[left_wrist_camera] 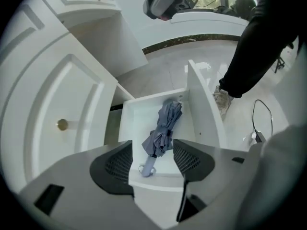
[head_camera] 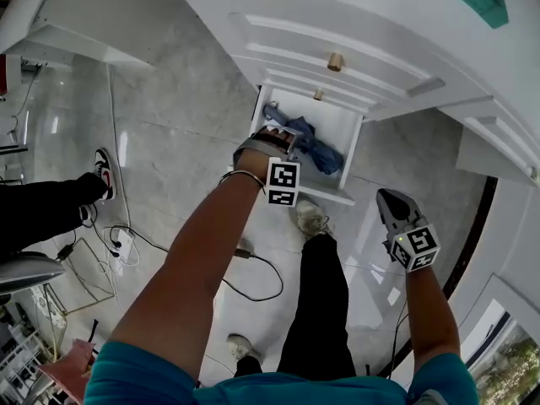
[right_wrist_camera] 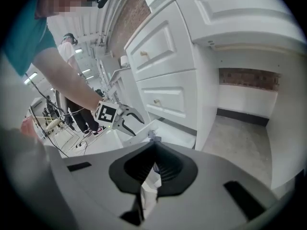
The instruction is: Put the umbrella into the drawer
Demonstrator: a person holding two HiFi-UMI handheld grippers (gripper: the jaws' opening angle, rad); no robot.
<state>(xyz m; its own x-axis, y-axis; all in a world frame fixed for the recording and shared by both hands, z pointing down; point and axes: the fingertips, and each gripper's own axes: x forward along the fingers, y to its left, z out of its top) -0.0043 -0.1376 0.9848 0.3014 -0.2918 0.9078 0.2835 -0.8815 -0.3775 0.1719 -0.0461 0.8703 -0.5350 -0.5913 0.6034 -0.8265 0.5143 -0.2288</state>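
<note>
A folded blue-grey umbrella (head_camera: pixel 314 144) (left_wrist_camera: pixel 165 124) lies inside the open white drawer (head_camera: pixel 331 196) (left_wrist_camera: pixel 202 110), handle toward the drawer's front. My left gripper (head_camera: pixel 272 140) (left_wrist_camera: pixel 152 153) hangs above the drawer and well clear of the umbrella, its jaws open with nothing between them. It also shows in the right gripper view as a left gripper (right_wrist_camera: pixel 127 121) with spread fingers over the drawer. My right gripper (head_camera: pixel 391 202) (right_wrist_camera: pixel 154 148) is off to the drawer's right, above the floor. Its jaws meet at the tips and hold nothing.
The drawer is the lowest one of a white cabinet with brass knobs (head_camera: pixel 335 61). My own shoe (head_camera: pixel 310 218) stands just in front of the drawer. A power strip and cables (head_camera: pixel 124 245) lie on the marble floor at left, near another person's shoe (head_camera: pixel 104 170).
</note>
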